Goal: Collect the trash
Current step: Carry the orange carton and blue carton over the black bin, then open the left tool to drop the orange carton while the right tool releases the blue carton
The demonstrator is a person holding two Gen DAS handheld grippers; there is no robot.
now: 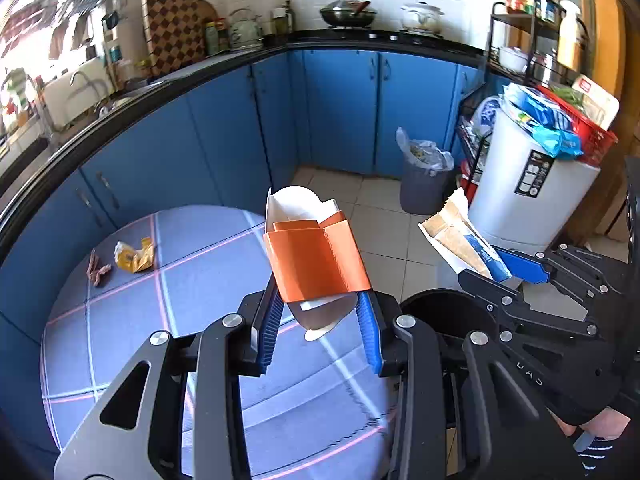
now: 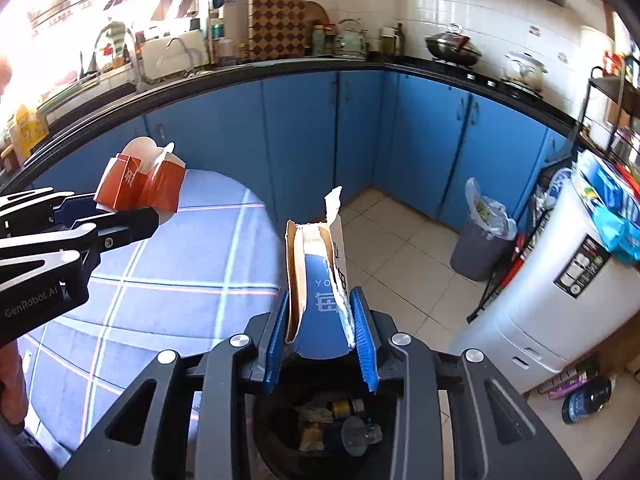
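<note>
My left gripper [image 1: 320, 300] is shut on an orange and white paper carton [image 1: 316, 260], held up over the round table's plaid cloth [image 1: 180, 320]. My right gripper [image 2: 320, 296] is shut on a torn blue, white and brown paper package [image 2: 320, 272] that stands upright between its pads. It hangs right over a black trash bin [image 1: 436, 296], which holds a bottle and crumpled scraps [image 2: 344, 408]. A yellow wrapper [image 1: 134, 256] and a brown scrap [image 1: 98, 272] lie on the table's far left. In the right wrist view the left gripper [image 2: 120, 212] and its carton [image 2: 140, 184] show at the left.
Blue cabinets [image 1: 340, 108] under a black counter curve around the table. A grey lined bin [image 1: 424, 184] stands on the tiled floor beside a white appliance [image 1: 520, 200] topped with bags and a red basket [image 1: 580, 128]. Bottles [image 2: 584, 396] lie on the floor.
</note>
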